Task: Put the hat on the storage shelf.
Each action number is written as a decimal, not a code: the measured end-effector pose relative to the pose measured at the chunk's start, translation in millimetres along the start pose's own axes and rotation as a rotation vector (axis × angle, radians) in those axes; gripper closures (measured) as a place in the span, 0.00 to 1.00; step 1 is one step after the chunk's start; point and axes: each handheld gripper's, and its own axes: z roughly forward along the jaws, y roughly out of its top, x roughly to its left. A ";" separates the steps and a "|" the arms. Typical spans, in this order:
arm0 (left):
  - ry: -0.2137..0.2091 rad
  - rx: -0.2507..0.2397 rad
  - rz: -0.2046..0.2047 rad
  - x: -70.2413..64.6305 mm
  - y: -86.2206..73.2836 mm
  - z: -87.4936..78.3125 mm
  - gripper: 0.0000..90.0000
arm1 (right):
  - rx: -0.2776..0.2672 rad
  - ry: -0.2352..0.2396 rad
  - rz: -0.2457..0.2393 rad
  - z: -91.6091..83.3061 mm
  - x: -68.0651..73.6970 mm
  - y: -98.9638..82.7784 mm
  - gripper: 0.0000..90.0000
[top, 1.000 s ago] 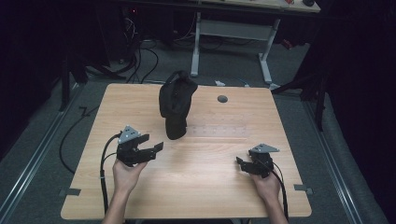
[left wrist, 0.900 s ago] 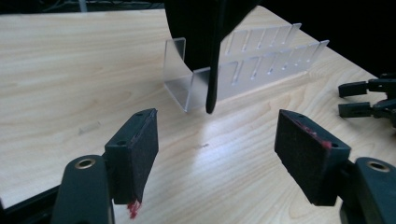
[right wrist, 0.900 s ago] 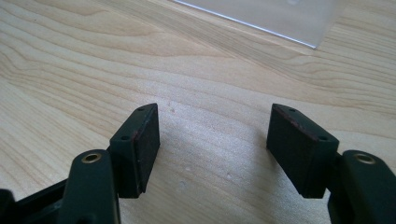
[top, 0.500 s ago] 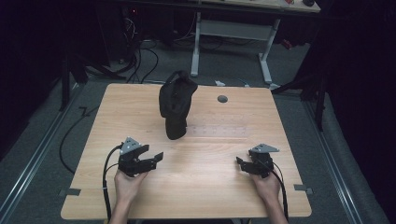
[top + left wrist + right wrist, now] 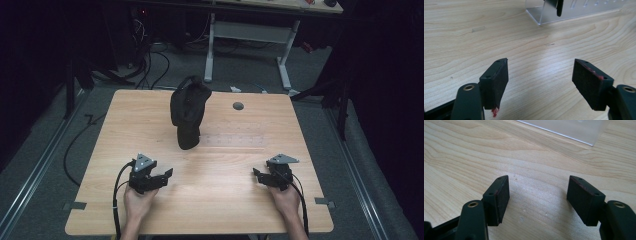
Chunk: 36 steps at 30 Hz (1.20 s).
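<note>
Wooden table [image 5: 220, 200]: black bag [image 5: 188, 117] upright on clear stand [image 5: 235, 140], ahead; left gripper [image 5: 167, 173] nearer than right gripper [image 5: 256, 173]; both wide, empty.

Lab: lone wooden table [image 5: 210, 200], floor cables [image 5: 80, 135], dark surroundings, metal-framed bench [image 5: 250, 30].

We see a pale wooden table [image 5: 150, 115] with smooth, matt grain, a clear glossy plastic stand [image 5: 574, 11], a matt black fabric bag [image 5: 187, 112], and rough dark pads [image 5: 499, 82] on the gripper jaws.
</note>
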 end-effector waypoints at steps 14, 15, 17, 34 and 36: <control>0.103 -0.005 0.087 14.3 -10.7 15.9 0.33 | 0.000 -0.005 0.007 0.1 0.4 0.1 0.39; 0.112 -0.007 0.091 15.3 -11.3 17.3 0.33 | 0.000 -0.005 0.008 0.1 0.6 0.2 0.39; 0.115 -0.003 0.090 16.2 -11.7 18.4 0.33 | 0.001 -0.007 0.011 0.2 0.9 0.2 0.39; 0.158 0.040 0.102 16.1 -15.0 24.7 0.32 | 0.000 -0.009 0.010 0.2 1.0 0.2 0.39; 0.159 0.040 0.102 16.2 -14.9 24.5 0.33 | 0.000 -0.009 0.010 0.1 1.0 0.1 0.39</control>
